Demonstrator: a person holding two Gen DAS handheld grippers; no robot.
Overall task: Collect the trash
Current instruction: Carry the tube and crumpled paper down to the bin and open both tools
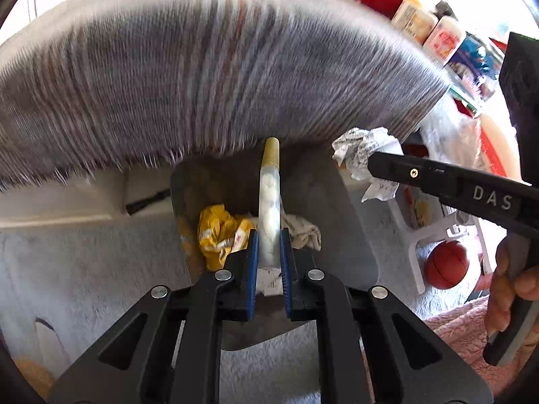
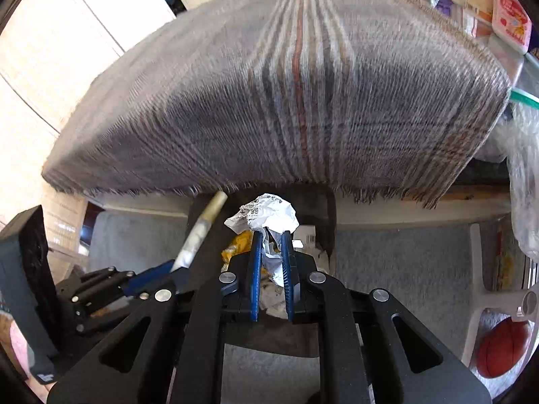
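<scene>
My left gripper [image 1: 269, 235] is shut on a slim clear tube with a gold cap [image 1: 270, 202], filled with white bits. It holds the tube over a grey trash bin [image 1: 350, 235]. The bin holds a crumpled yellow wrapper [image 1: 215, 232] and a wadded tissue [image 1: 303, 232]. My right gripper [image 2: 271, 235] is shut on a crumpled white printed paper [image 2: 266, 215], also above the bin [image 2: 328, 215]. In the left wrist view the paper [image 1: 360, 151] shows at the tip of the right gripper [image 1: 374, 165]. In the right wrist view the tube [image 2: 202, 232] and left gripper [image 2: 175, 266] are at left.
A table with a grey striped fringed cloth [image 1: 209, 77] overhangs the bin from behind. A light grey carpet [image 2: 397, 262] covers the floor. A small basketball [image 1: 446, 264] lies by a white plastic frame [image 1: 417, 239] at right. Bottles and packages [image 1: 434, 30] crowd the table's right.
</scene>
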